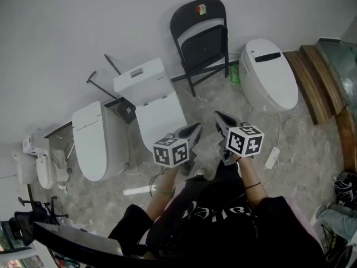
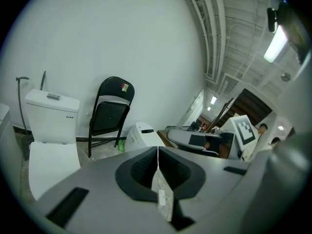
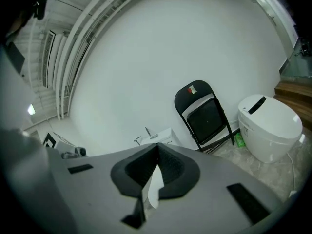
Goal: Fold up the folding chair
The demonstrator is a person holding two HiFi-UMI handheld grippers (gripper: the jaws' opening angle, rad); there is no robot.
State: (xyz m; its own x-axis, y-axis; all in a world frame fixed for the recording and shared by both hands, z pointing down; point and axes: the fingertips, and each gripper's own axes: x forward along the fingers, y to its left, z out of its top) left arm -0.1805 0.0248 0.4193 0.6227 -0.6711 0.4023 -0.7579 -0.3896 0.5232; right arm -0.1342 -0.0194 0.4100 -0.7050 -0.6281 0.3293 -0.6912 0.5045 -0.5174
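The black folding chair [image 1: 202, 35] leans against the white wall with its seat flat against the backrest; it also shows in the left gripper view [image 2: 109, 116] and the right gripper view [image 3: 207, 116]. My left gripper [image 1: 198, 128] and right gripper [image 1: 217, 116] hang side by side over the marble floor, well short of the chair and pointing toward it. The left gripper's [image 2: 157, 150] jaws are shut with nothing between them. The right gripper's [image 3: 157, 147] jaws are likewise shut and hold nothing.
A white toilet with a tank [image 1: 150, 94] stands left of the chair, an oval smart toilet [image 1: 270, 74] on its right, and another toilet [image 1: 95, 138] further left. A green bottle [image 1: 235, 74] sits by the chair's foot. Wooden steps [image 1: 318, 82] rise at the right; a white plug [image 1: 272, 158] lies on the floor.
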